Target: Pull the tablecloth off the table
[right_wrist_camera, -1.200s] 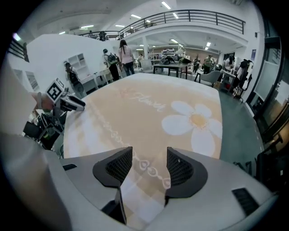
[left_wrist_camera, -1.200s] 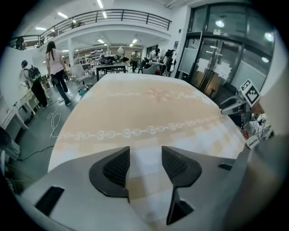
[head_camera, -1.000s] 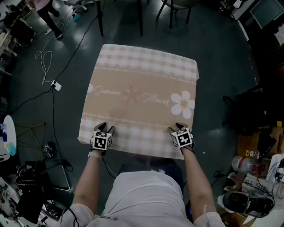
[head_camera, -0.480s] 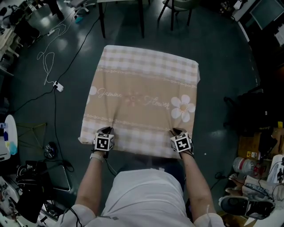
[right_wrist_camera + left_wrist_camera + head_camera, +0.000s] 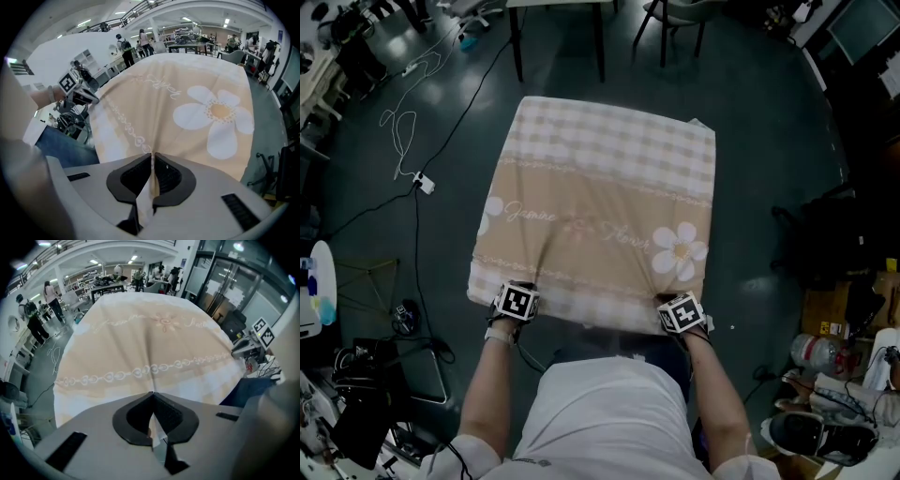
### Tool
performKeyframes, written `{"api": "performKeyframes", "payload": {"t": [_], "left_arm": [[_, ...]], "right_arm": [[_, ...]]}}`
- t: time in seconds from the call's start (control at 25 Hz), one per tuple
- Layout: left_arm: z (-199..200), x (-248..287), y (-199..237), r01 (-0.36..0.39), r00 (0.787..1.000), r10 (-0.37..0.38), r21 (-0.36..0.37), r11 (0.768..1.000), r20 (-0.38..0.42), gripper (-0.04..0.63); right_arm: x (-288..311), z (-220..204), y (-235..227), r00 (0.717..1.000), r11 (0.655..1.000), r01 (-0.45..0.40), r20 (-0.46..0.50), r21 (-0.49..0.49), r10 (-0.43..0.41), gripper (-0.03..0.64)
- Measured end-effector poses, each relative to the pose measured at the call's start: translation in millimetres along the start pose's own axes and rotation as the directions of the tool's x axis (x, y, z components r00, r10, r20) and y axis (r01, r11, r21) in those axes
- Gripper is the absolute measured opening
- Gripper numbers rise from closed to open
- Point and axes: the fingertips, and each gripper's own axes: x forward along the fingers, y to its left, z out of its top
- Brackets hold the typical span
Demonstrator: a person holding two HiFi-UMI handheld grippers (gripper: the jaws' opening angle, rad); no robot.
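Dim light from above leaves the floor (image 5: 769,141) dark and murky in the head view, while the pale tablecloth (image 5: 600,197) reads evenly, faint shadows along its creases. Both gripper views bulge and darken at the corners; ceiling lights (image 5: 227,21) glare, and the near foreground blurs.

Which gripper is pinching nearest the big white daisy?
The right gripper: its jaws have just been closing and pinch the tablecloth beside the daisy. The left gripper, also just closed on it, sits farther off.
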Motion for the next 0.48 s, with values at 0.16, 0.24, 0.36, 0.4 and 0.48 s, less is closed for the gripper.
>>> {"api": "performKeyframes", "payload": {"t": [0.16,0.24,0.36,0.4,0.48], "left_arm": [[-14.2,-0.9,-8.1,0.087,0.994,-0.089,-0.033,0.996,-0.065,0.014],[-22.6,-1.3,-12.9,0.124,0.986,-0.128,-0.039,0.992,-0.108,0.014],[-30.3,-1.4,-18.4,0.154,0.973,-0.156,-0.023,0.988,-0.17,0.014],[-31.5,-1.1,-19.8,0.161,0.969,-0.161,-0.016,0.987,-0.188,0.014],[-33.0,-0.2,-20.8,0.172,0.962,-0.169,-0.007,0.985,-0.214,0.014]], "right_arm": [[-6.9,-11.7,13.6,0.997,0.999,-0.052,-0.056,0.011,0.052,0.038],[-6.9,-19.9,21.9,0.99,0.995,-0.101,-0.094,0.013,0.102,0.038],[-5.7,-29.9,33.0,0.975,0.985,-0.169,-0.141,0.02,0.17,0.037],[-5.5,-32.4,35.4,0.971,0.983,-0.181,-0.154,0.016,0.182,0.037],[-4.6,-34.2,37.6,0.966,0.981,-0.194,-0.178,-0.012,0.189,0.037]]}}
